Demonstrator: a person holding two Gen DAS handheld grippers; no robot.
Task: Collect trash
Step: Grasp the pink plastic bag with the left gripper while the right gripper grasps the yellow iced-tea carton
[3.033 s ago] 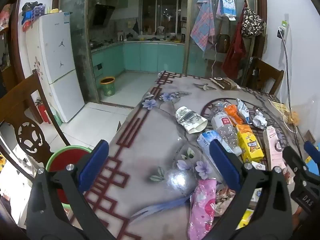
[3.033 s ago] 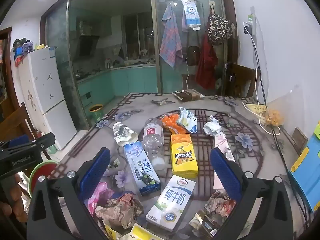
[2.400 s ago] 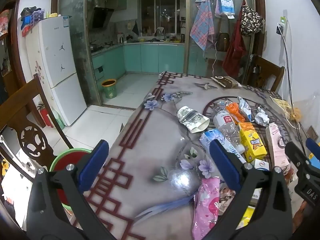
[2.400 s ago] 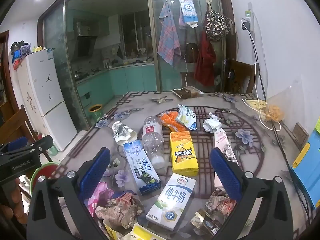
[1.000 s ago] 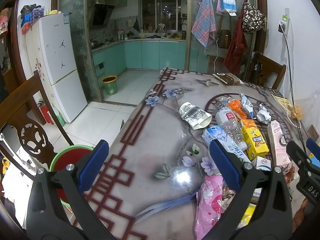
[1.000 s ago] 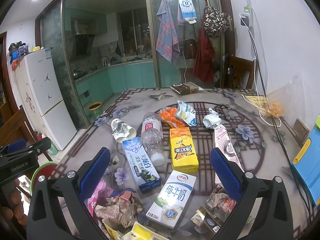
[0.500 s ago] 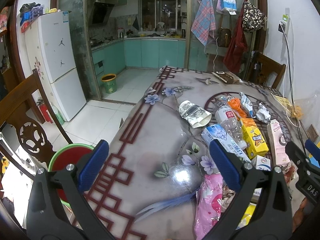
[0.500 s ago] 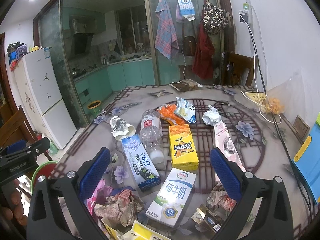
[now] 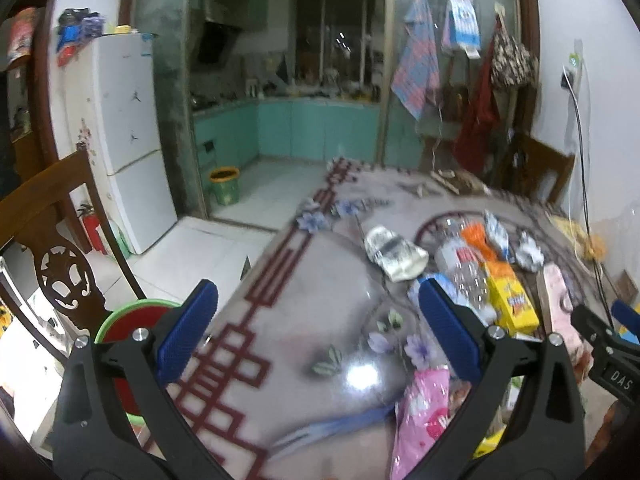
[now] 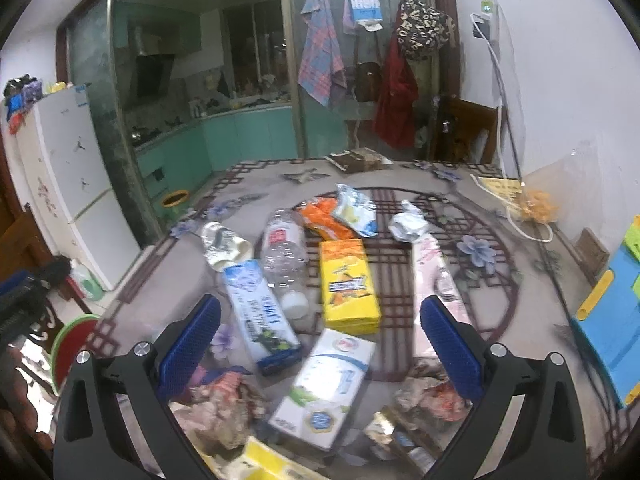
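Both views have shifted only a little since half a second ago, and they are now smeared by motion, with the right one dipped closer over the litter. From the left wrist, the left gripper hangs with its blue-padded fingers wide apart and empty above a bare stretch of the patterned table. Trash lies to the right of it: a crushed paper cup on its side, a clear plastic bottle, a yellow carton just beside the bottle, a pink carton farther right, and a pink wrapper near the right finger. Off the table's left edge a red basin with a green rim sits on the floor by a wooden chair, and the right gripper's black tip enters at the far right. From the right wrist, the right gripper is likewise spread open and holds nothing, poised over the heap. Between its fingers lie a blue-and-white milk carton, the bottle, the yellow carton and a white milk carton; the pink carton runs along the right finger, with crumpled wrappers nearest the camera.
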